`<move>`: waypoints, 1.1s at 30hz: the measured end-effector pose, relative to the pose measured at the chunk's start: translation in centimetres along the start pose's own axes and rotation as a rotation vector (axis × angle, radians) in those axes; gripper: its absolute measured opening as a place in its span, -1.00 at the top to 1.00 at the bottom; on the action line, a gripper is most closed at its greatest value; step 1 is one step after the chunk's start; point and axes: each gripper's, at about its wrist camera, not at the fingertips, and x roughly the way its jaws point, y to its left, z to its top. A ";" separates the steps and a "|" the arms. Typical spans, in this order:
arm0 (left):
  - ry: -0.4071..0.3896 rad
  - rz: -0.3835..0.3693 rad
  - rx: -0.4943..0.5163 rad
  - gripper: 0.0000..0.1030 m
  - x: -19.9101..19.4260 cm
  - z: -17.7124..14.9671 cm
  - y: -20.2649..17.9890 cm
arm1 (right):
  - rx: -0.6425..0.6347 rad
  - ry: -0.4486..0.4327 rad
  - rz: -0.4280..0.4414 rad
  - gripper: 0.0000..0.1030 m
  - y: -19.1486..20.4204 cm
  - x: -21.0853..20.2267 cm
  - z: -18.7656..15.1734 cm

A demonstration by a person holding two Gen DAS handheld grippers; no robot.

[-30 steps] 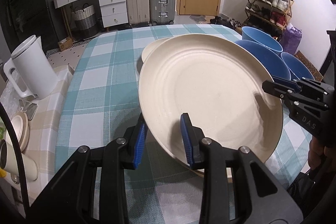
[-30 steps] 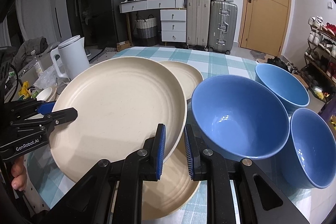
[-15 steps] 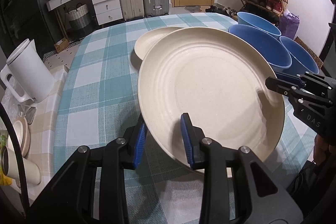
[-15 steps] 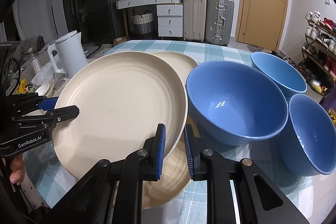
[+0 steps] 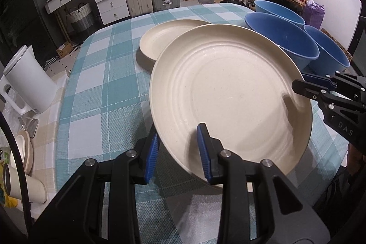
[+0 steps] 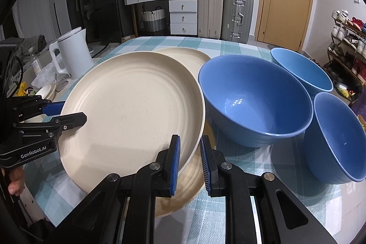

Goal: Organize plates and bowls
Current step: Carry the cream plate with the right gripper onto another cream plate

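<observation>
The left gripper (image 5: 178, 152) pinches the near rim of the cream plate (image 5: 228, 95) between its fingers; the right gripper (image 6: 189, 161) pinches the opposite rim; the plate hangs tilted above a lower plate (image 6: 189, 184) on the desk (image 5: 96, 88); three blue bowls (image 6: 254, 97) stand just right of it.

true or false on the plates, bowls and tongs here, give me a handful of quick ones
1. Both tongs, left tongs and right tongs, grip the same cream plate. True.
2. Four blue bowls stand on the table. False: three, including the large blue bowl.
3. Another plate lies under the held one. True.
4. The white kettle sits among the bowls. False: it stands on the plates' other side.
</observation>
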 end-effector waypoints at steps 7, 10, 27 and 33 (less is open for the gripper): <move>0.025 0.005 0.019 0.44 0.7 -0.3 -0.3 | -0.005 0.016 -0.005 0.65 -0.1 0.3 -0.6; 0.037 0.009 0.031 0.43 1.2 -0.3 -0.5 | -0.006 0.023 -0.009 0.65 -0.2 0.3 -0.8; 0.074 0.024 0.087 0.42 2.5 -0.9 -1.8 | -0.003 0.053 -0.030 0.60 -0.1 1.0 -1.7; 0.086 0.030 0.103 0.39 2.9 -1.1 -2.2 | 0.005 0.059 -0.034 0.60 -0.1 1.3 -1.8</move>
